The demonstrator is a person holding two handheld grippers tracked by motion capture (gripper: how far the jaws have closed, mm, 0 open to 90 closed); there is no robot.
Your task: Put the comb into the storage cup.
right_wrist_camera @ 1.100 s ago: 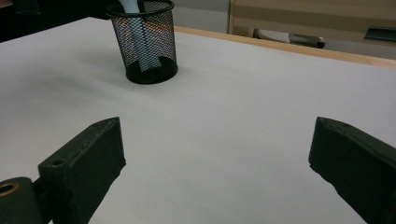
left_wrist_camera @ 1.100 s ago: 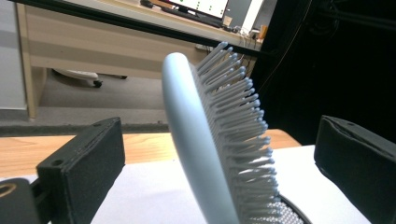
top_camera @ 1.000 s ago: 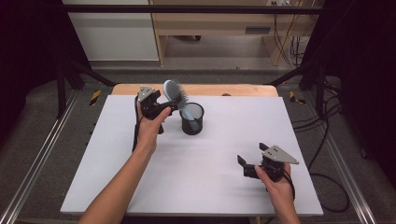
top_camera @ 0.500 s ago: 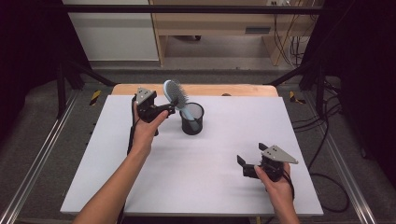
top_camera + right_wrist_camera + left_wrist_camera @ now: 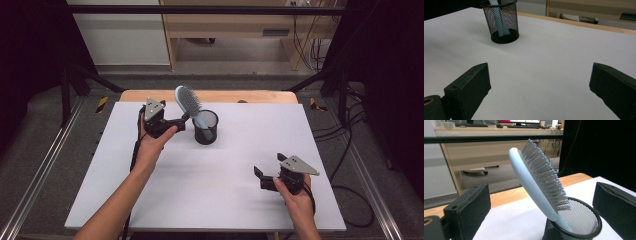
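Note:
A pale blue hairbrush [image 5: 188,101] stands handle-down in a black mesh cup [image 5: 205,128] at the back middle of the white table, with its head leaning left and its bristles facing right. My left gripper [image 5: 172,119] is just left of the cup, open, its tips close to the brush's neck. In the left gripper view the hairbrush [image 5: 536,182] rises out of the cup [image 5: 579,225] between the wide-apart jaws, untouched. My right gripper [image 5: 262,178] rests open near the front right. In its own view the cup [image 5: 501,20] stands far off.
The white table top [image 5: 220,190] lies on a wooden board whose back edge [image 5: 235,96] shows behind it. Metal rails run along both sides, and cables lie on the floor at the right. A desk stands beyond the table.
My left gripper has drawn back slightly from the brush toward the person. The brush stays leaning in the cup. The right gripper has not moved.

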